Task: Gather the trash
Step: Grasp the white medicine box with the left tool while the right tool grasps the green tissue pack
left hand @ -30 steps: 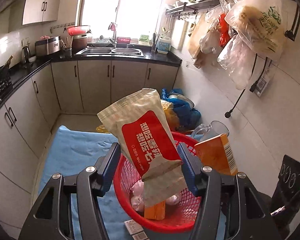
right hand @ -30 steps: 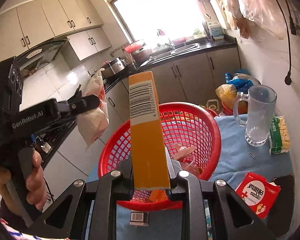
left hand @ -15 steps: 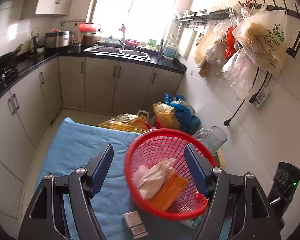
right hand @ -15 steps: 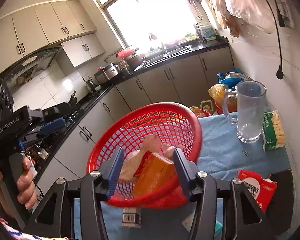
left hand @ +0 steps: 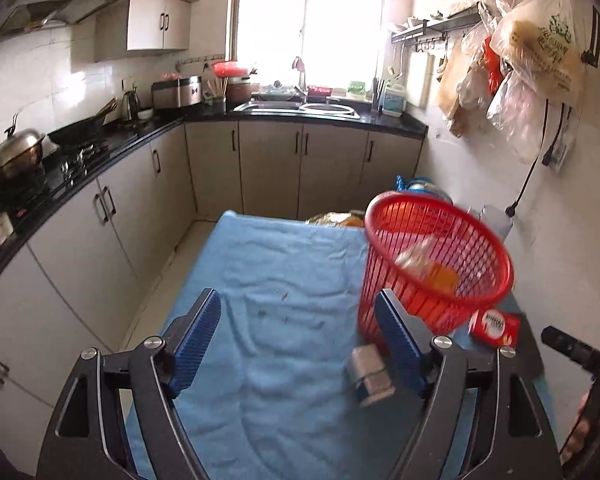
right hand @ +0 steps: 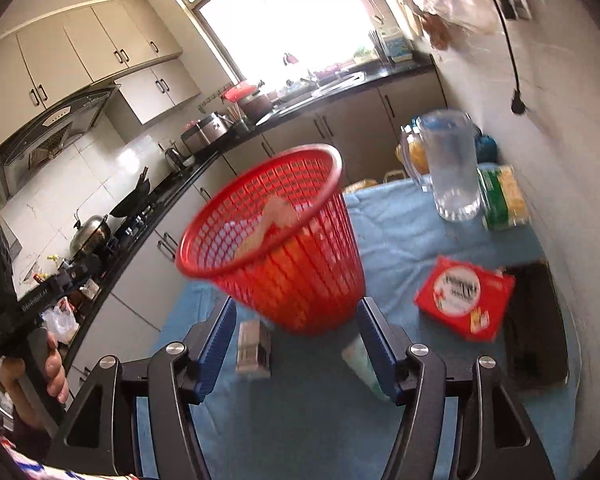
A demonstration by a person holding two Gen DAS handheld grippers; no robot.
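A red mesh basket (left hand: 436, 264) stands on the blue cloth (left hand: 284, 280) and holds a white wrapper and an orange box (left hand: 444, 278). It also shows in the right wrist view (right hand: 284, 248). My left gripper (left hand: 300, 340) is open and empty, left of and short of the basket. My right gripper (right hand: 296, 348) is open and empty, just in front of the basket's base. A small grey box (left hand: 370, 374) lies in front of the basket, also in the right wrist view (right hand: 254, 346). A red packet (right hand: 464, 298) lies right of the basket, also in the left wrist view (left hand: 494, 326).
A glass mug (right hand: 452, 168) and a green-and-yellow packet (right hand: 502, 198) stand at the cloth's far right by the wall. A pale tube (right hand: 362, 368) lies by my right finger. A black device (right hand: 536, 328) sits at the right edge. Kitchen counters run left and behind.
Both grippers dropped their items into the basket, opened, and pulled back from it. The left gripper moved left; the basket now sits farther ahead of both.
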